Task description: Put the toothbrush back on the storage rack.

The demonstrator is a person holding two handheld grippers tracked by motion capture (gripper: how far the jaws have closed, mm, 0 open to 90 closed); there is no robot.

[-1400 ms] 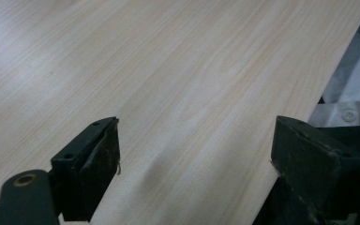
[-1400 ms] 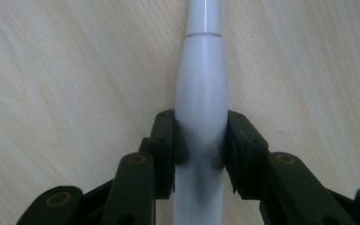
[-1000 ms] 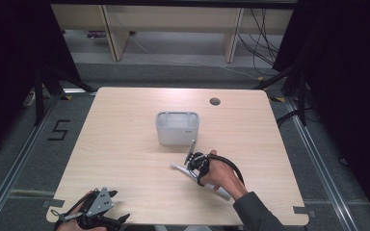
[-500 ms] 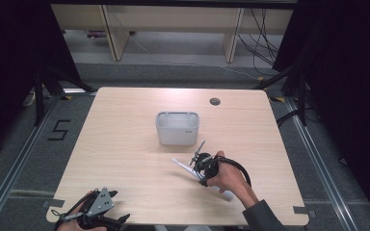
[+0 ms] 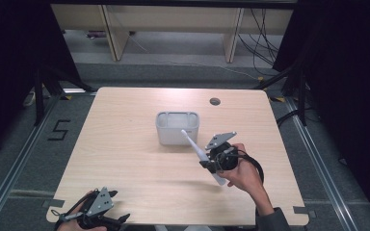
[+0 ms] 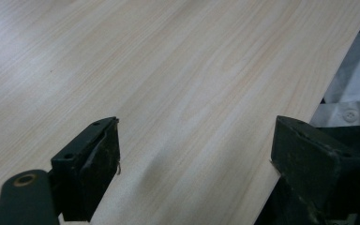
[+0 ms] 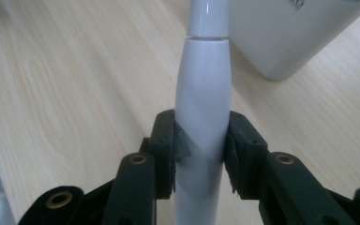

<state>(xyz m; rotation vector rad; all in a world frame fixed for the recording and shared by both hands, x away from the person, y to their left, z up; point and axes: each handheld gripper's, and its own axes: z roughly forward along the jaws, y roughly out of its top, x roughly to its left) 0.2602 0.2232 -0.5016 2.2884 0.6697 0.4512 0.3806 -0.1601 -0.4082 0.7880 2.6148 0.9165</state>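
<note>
The right hand-held gripper (image 5: 208, 162) hangs above the right half of the pale wooden surface (image 5: 125, 144), its jaws clamped on the thick body of a white electric toothbrush (image 5: 198, 153). In the right gripper view the two black jaws press both sides of the toothbrush (image 7: 203, 122), which runs up between them toward a white container (image 7: 281, 33). From the high view the toothbrush is tilted, its slim head end reaching up and left to the front wall of the white rectangular container (image 5: 177, 128) at mid-surface, its butt end sticking out below the right hand (image 5: 243, 174). The left hand-held gripper (image 5: 107, 222) sits at the near left corner; its jaws stand wide apart over bare wood (image 6: 168, 93), holding nothing.
</note>
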